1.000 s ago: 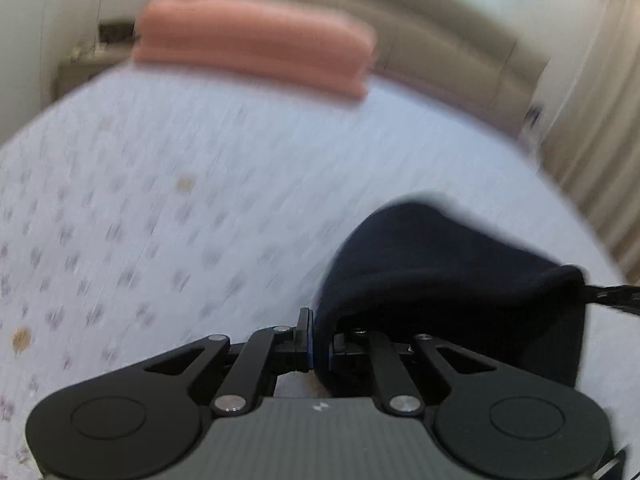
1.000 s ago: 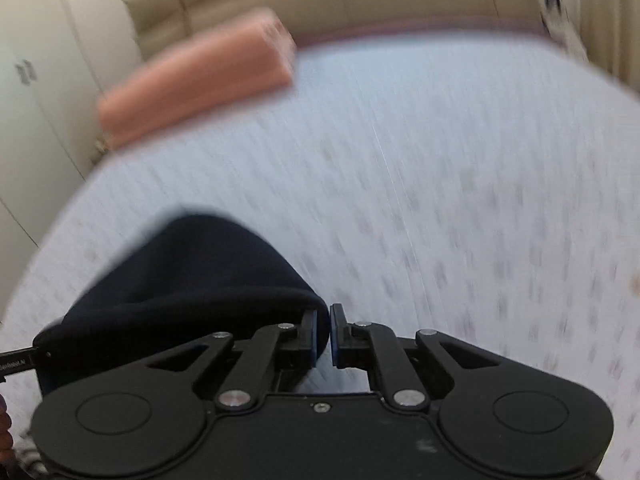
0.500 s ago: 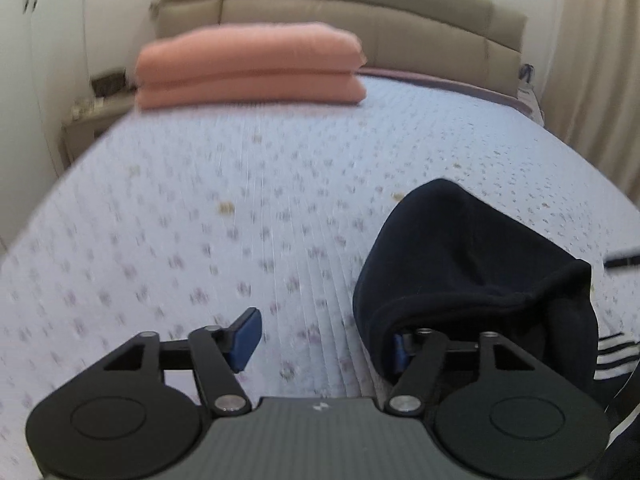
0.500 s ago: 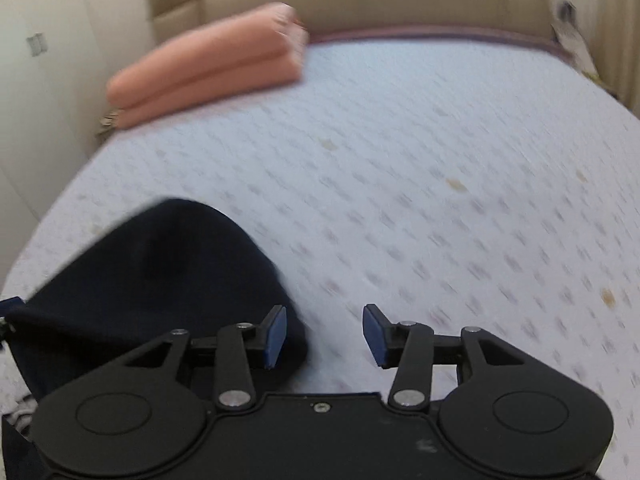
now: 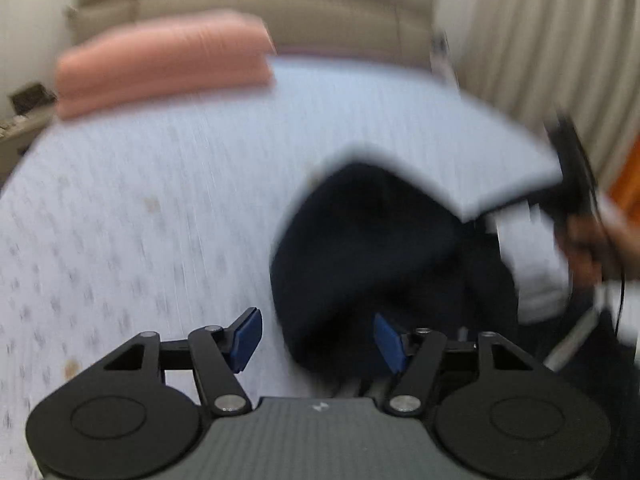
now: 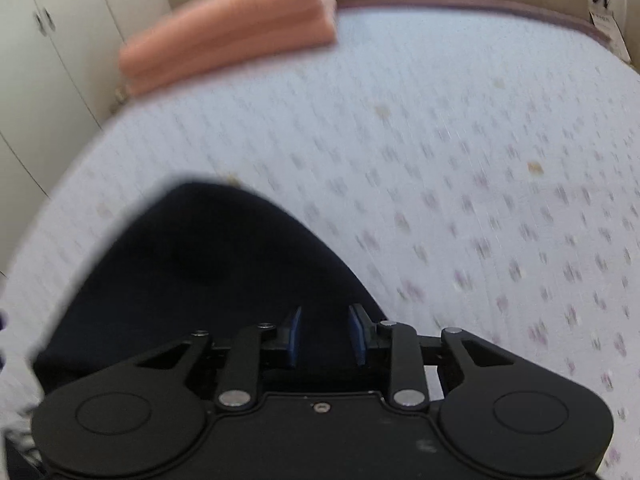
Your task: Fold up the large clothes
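Observation:
A dark navy garment (image 5: pixel 360 248) lies bunched on the pale patterned bed sheet (image 5: pixel 160 200). My left gripper (image 5: pixel 316 338) is open, its right pad against the garment's near edge, its left pad over bare sheet. In the right wrist view the same garment (image 6: pixel 200 264) spreads to the left and under my right gripper (image 6: pixel 325 334), which is open with a narrower gap and dark cloth showing between the pads. The other gripper and a hand (image 5: pixel 580 216) show blurred at the right of the left wrist view.
A folded pink blanket (image 5: pixel 160 64) lies at the head of the bed, also in the right wrist view (image 6: pixel 228 48). A beige headboard (image 5: pixel 260 8) stands behind it. Curtains (image 5: pixel 540 40) hang to the right, white cupboards (image 6: pixel 48 60) to the left.
Both grippers went from shut on the garment to open, letting it drop onto the bed. Since half a second ago the right gripper has shifted left over the cloth and narrowed its gap.

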Demonstrator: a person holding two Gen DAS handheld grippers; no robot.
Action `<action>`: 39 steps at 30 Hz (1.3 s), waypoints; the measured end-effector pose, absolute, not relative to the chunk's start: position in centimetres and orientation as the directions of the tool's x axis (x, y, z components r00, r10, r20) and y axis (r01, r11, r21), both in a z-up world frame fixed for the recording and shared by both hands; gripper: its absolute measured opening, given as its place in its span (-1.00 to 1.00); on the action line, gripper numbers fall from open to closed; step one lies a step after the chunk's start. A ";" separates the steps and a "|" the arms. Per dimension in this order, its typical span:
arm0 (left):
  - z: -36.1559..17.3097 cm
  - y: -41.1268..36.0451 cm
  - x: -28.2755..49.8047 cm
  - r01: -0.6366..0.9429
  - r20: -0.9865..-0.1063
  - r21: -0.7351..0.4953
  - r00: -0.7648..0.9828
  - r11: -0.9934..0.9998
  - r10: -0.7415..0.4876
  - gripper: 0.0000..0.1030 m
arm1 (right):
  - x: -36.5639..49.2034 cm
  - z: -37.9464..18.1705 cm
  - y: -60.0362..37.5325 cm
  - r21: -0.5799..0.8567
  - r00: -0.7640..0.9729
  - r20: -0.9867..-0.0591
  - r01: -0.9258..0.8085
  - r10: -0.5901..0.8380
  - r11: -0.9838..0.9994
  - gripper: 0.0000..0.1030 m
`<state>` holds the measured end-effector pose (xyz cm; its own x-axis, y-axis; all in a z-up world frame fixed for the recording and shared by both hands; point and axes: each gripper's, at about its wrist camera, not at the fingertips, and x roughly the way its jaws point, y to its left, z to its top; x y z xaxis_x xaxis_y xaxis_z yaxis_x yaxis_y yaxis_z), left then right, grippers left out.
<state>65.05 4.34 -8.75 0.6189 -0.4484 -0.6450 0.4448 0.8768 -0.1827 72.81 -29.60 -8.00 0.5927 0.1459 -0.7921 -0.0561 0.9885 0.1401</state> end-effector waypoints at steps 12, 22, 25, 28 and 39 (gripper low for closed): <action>-15.5 -3.3 74.6 0.378 -0.796 -0.111 0.520 0.919 -0.310 -0.37 | 75.1 -11.3 -26.2 0.056 0.508 -0.849 -0.184 0.144 0.981 -0.28; -13.4 -2.5 77.3 0.433 -0.710 -0.100 0.600 0.896 -0.369 0.55 | 78.1 -9.0 -27.3 0.142 0.519 -0.799 -0.330 0.305 0.933 0.57; -14.9 -3.2 78.4 0.490 -0.756 -0.143 0.506 0.860 -0.414 0.50 | 79.8 -10.1 -26.5 0.097 0.505 -0.817 -0.357 0.280 0.929 0.59; -16.0 -3.9 79.5 0.469 -0.798 -0.182 0.443 0.864 -0.409 -0.03 | 81.6 -11.4 -26.4 0.133 0.449 -0.847 -0.339 0.285 0.931 0.60; -9.7 -3.2 70.4 0.499 -0.646 -0.089 0.630 0.862 -0.431 -0.81 | 69.9 -3.4 -25.6 0.085 0.605 -0.692 -0.473 0.394 0.877 -0.85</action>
